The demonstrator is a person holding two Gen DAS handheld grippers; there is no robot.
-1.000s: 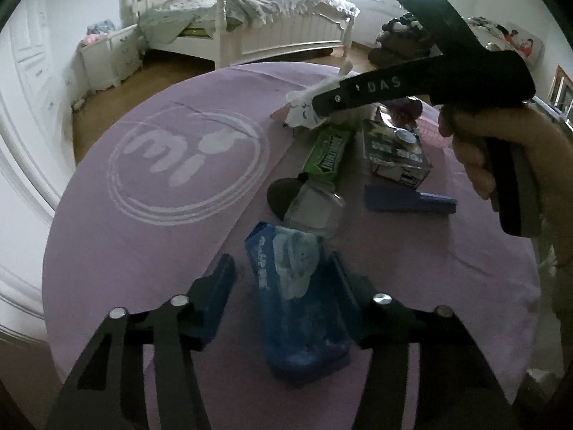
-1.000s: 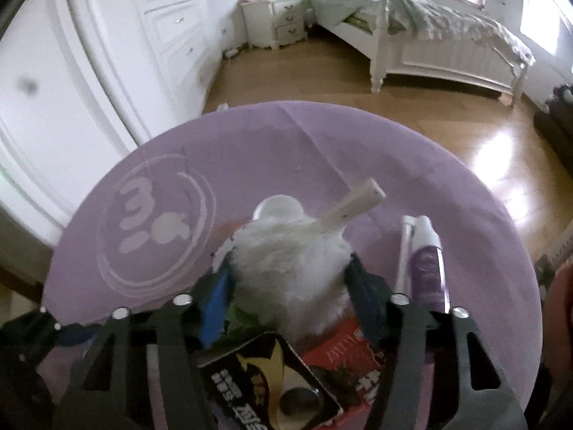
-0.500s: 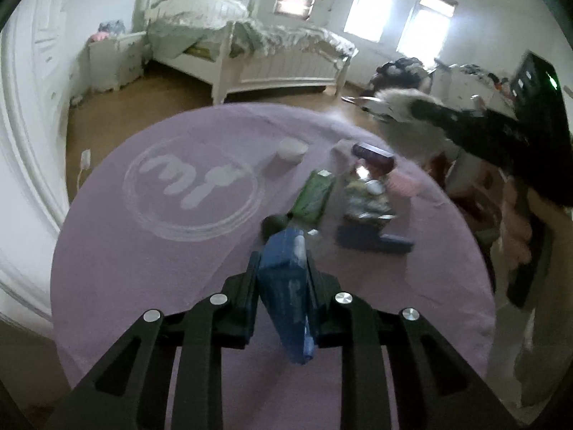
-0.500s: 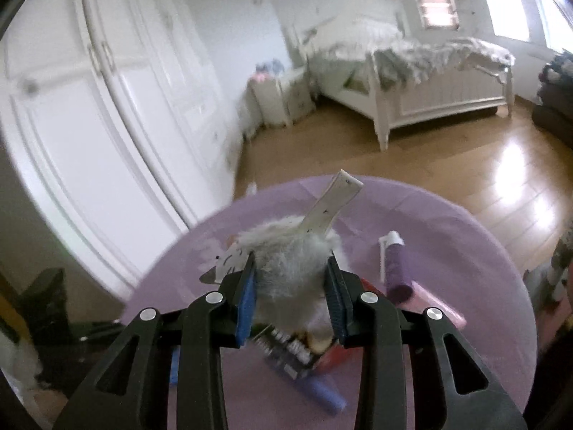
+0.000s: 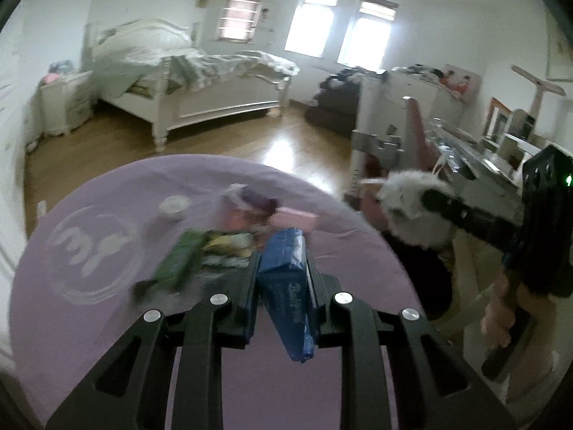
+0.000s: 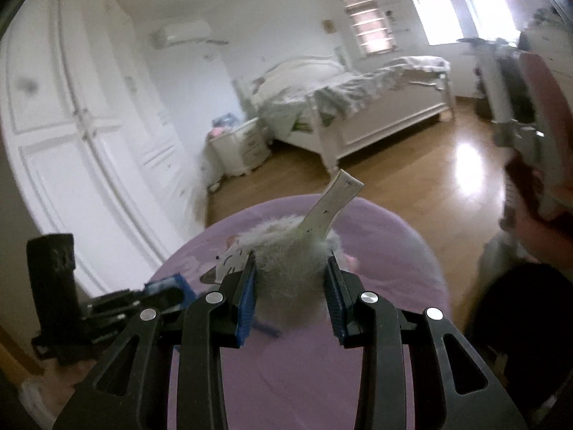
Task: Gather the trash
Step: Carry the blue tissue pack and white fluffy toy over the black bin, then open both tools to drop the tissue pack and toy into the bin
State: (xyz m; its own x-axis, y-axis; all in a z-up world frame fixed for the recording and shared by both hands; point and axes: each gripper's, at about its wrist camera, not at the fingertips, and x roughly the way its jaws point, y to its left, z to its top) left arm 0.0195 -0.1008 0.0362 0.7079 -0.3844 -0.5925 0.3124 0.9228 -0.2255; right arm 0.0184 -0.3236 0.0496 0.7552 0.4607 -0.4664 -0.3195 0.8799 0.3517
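Observation:
My left gripper (image 5: 283, 272) is shut on a blue wipes packet (image 5: 288, 286), lifted off the round purple table (image 5: 89, 340). My right gripper (image 6: 290, 279) is shut on a white fluffy wad (image 6: 290, 268) with a flat white stick (image 6: 331, 204) poking out of it, held above the table's far part (image 6: 394, 251). In the left wrist view the right gripper (image 5: 429, 200) shows off the table's right edge with the fluffy wad (image 5: 404, 208), and a hand (image 5: 497, 319) grips its handle. Blurred litter stays on the table: a green wrapper (image 5: 175, 261), a white lid (image 5: 173, 205), a purple tube (image 5: 258, 202), a pink box (image 5: 295, 219).
A white bed (image 5: 200, 86) stands at the back on a wooden floor (image 5: 286, 143). White wardrobe doors (image 6: 82, 136) line the left. A cluttered desk (image 5: 465, 150) and a dark bag-like shape (image 5: 426, 279) lie right of the table.
Both grippers closed on their items and rose. The left lifted the blue packet off the table. The right carried the fluffy wad away from the pile, toward the table's right edge.

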